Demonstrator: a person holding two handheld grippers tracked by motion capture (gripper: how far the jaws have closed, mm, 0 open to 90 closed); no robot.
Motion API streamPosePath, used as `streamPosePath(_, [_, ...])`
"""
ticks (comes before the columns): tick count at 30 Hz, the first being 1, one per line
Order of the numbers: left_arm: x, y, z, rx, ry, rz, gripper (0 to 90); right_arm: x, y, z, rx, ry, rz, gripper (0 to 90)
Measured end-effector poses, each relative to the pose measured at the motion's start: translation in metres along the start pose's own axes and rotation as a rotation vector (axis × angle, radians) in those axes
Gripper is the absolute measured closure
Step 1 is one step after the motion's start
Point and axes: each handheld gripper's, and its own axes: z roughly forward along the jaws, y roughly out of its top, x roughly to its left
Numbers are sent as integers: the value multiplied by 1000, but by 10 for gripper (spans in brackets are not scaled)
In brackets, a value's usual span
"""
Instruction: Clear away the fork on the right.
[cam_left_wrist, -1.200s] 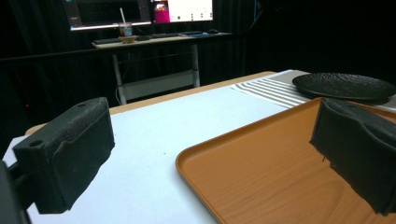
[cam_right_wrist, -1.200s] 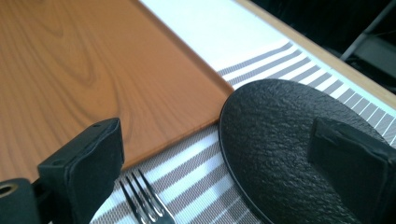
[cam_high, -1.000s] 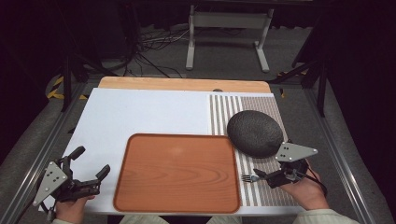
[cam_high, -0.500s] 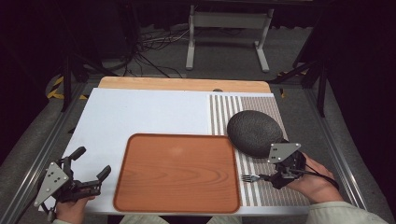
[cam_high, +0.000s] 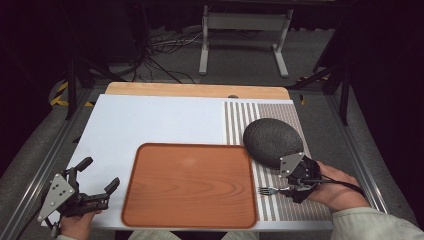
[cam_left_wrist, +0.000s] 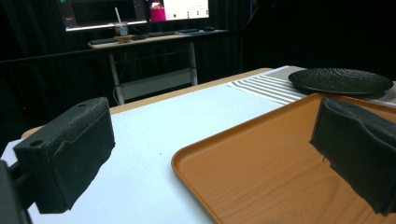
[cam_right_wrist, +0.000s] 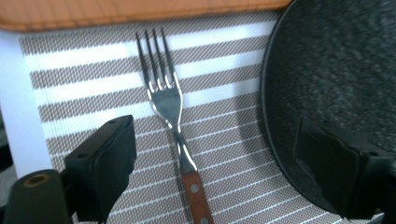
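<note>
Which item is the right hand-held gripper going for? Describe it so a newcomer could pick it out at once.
Start at the striped placemat on the table's right side. Between the orange tray and the dark round plate lies a fork, tines toward the tray. It is the only cutlery: shiny metal with a riveted reddish-brown handle.

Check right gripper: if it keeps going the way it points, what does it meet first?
Probably the fork, lying on the striped mat between the open jaws of the right gripper; beyond its tines, the orange tray's edge.
</note>
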Motion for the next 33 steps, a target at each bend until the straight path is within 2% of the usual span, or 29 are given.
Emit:
streamPosePath(5, [-1, 0, 1, 7, -7, 0, 2, -1, 3, 4, 68, 37, -28, 178])
streamPosePath(10, [-2, -1, 2, 11, -13, 2, 3, -5, 0, 8, 118, 98, -23, 223])
streamPosePath(12, [-2, -1, 2, 11, -12, 0, 2, -6, 0, 9, 125, 103, -20, 231])
streamPosePath(15, [-1, -1, 2, 12, -9, -2, 3, -7, 0, 12, 152, 111, -55, 331])
streamPosePath(16, [-1, -1, 2, 12, -9, -2, 2, -6, -1, 13, 159, 111, -53, 367])
streamPosePath(17, [-1, -1, 2, 14, -9, -2, 2, -6, -1, 13, 159, 111, -53, 367])
streamPosePath(21, [-2, -1, 3, 15, -13, 1, 3, -9, -3, 18, 199, 144, -60, 473])
streamPosePath(29, [-2, -1, 3, 16, -16, 0, 3, -10, -9, 28, 254, 179, -85, 578])
streamPosePath(33, [-2, -1, 3, 17, -16, 0, 3, -11, -10, 32, 265, 187, -88, 628])
